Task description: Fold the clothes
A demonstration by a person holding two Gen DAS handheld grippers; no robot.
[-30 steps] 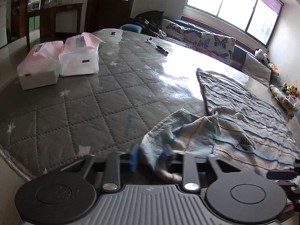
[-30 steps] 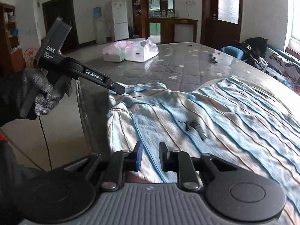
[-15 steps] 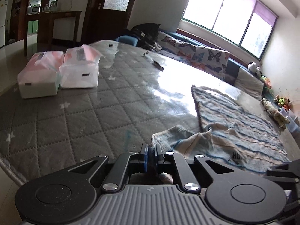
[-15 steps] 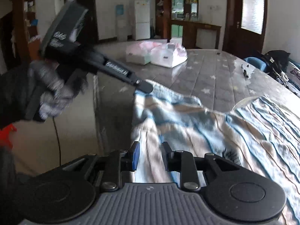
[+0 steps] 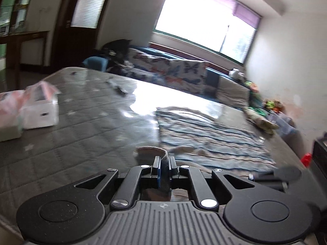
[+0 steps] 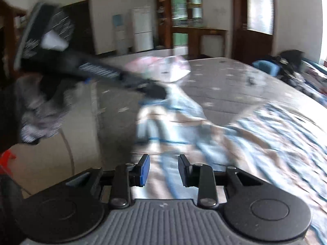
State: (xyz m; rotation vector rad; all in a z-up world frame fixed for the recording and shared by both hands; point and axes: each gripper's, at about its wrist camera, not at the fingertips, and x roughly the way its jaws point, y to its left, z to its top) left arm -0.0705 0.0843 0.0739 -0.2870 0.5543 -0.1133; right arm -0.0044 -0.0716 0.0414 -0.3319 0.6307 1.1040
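Observation:
A blue and beige striped garment lies spread on the grey quilted table. My left gripper is shut on a folded corner of it, and the cloth stands up between the pads. In the right wrist view a gloved hand holds the left gripper, which has raised that corner so the garment hangs from its tip. My right gripper hovers over the near edge of the garment. Its jaws are opening, and the cloth lies under the gap without the pads pressing on it.
Two plastic-wrapped tissue packs sit at the far left of the table, also seen as tissue packs. A small dark object lies further back. A butterfly-print sofa runs under the window. The table edge drops to the floor on the left.
The left gripper closed on the garment's corner, then lifted it off the table and tilted upward. The right gripper's jaws have spread wider over the cloth.

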